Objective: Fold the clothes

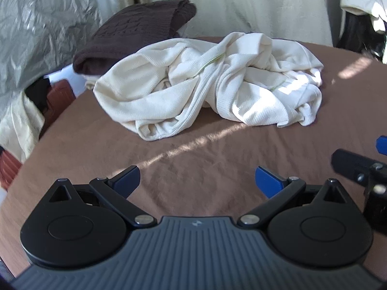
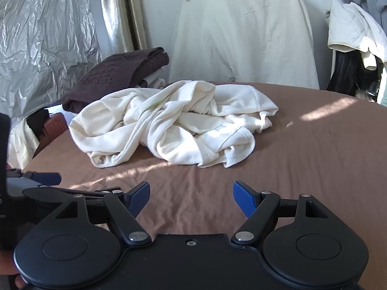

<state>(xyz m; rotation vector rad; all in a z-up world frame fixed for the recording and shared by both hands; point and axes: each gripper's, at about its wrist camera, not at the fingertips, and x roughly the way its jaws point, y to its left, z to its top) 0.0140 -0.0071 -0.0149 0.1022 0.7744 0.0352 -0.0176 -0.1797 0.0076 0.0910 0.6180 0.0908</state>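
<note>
From the left wrist camera, the left tongs (image 1: 197, 181) hang spread and empty above bare brown cover on the desk (image 1: 193, 169). A crumpled cream garment (image 1: 208, 84) lies straight ahead of them, well apart, its long axis running crosswise, left to right. Its near-left bunch points toward these tongs. The right tongs (image 1: 381, 145) edge in at the frame's right margin. A folded dark brown sweater (image 1: 135, 33) sits on a stack behind the garment's left end.

From the right wrist camera, the right tongs (image 2: 191, 199) are likewise spread wide, gripping nothing, low over the desk (image 2: 302, 169). The cream garment (image 2: 174, 120) lies ahead and slightly left of them. The left tongs (image 2: 52, 178) show at the left edge. Neither pair touches cloth. Both appear about equally far away, so each likely takes its own end: left for the bunched near-left corner, right for the sunlit right-hand folds. The dark brown sweater (image 2: 116, 77) waits behind.
</note>
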